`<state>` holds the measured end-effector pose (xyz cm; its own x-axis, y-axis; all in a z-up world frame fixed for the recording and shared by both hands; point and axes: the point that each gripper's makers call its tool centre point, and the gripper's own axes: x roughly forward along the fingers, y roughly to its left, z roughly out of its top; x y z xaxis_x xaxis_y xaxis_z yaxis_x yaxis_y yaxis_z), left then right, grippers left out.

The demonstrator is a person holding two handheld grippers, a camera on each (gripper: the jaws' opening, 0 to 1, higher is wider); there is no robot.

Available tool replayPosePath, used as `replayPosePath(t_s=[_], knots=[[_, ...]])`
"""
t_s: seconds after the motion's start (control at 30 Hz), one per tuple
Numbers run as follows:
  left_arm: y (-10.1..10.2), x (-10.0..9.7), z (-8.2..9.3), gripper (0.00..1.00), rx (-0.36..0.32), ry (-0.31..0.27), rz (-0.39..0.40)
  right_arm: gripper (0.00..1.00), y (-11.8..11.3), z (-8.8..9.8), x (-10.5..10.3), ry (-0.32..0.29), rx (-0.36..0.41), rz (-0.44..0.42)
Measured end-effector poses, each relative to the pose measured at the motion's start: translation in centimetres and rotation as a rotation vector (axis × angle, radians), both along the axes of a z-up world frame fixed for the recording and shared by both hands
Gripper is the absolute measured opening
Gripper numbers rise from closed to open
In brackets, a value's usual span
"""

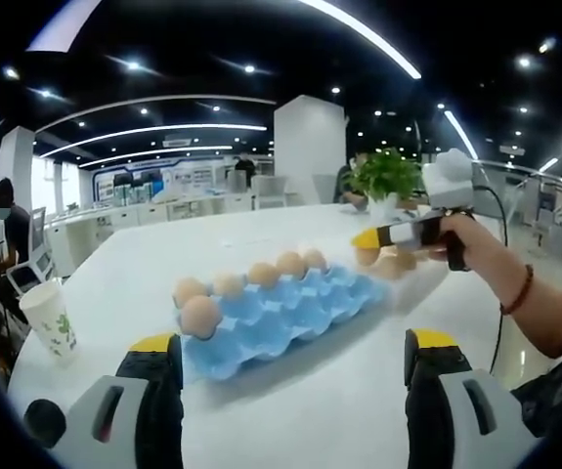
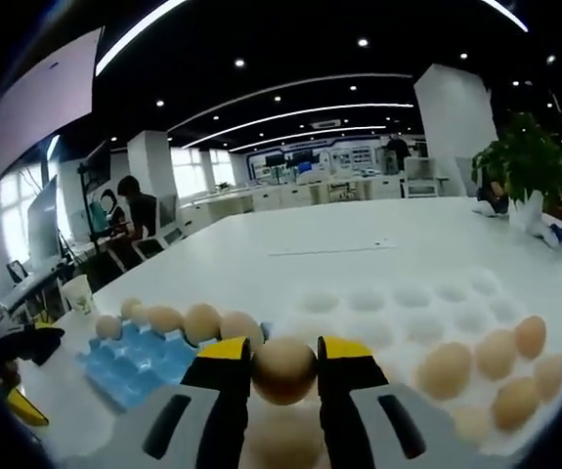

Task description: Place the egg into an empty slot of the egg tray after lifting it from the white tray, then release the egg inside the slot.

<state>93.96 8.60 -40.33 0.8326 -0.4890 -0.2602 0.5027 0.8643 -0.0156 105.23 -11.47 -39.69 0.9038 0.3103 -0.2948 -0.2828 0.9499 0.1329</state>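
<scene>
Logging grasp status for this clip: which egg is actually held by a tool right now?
The egg clamped between the right tool's yellow-tipped jaws, above the white tray. The other eggs lie loose in the white tray or sit in the blue egg tray.

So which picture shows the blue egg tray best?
The left gripper view. The blue egg tray lies whole between the jaws, its eggs and empty slots plain. In the right gripper view the tray sits low at the left, partly hidden behind the right gripper.
</scene>
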Motion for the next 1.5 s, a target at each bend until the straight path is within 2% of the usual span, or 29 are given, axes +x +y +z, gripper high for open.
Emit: replayPosePath(t_s=[0.67, 0.87, 1.23, 1.5], knots=[[0.4, -0.2, 0.2, 0.96, -0.012, -0.011, 0.0, 0.27, 5.9, 0.4, -1.1, -0.003, 0.025, 0.141], [0.6, -0.2, 0.1, 0.96, -0.011, -0.009, 0.001, 0.27, 7.6, 1.0, -1.4, -0.001, 0.054, 0.209], [0.6, -0.1, -0.1, 0.96, -0.011, -0.006, 0.0, 0.27, 11.6, 1.3, -2.8, -0.03, 0.051, 0.354], [0.6, -0.2, -0.1, 0.96, -0.012, -0.005, 0.0, 0.27, 13.7, 1.2, -3.0, -0.046, 0.038, 0.401]])
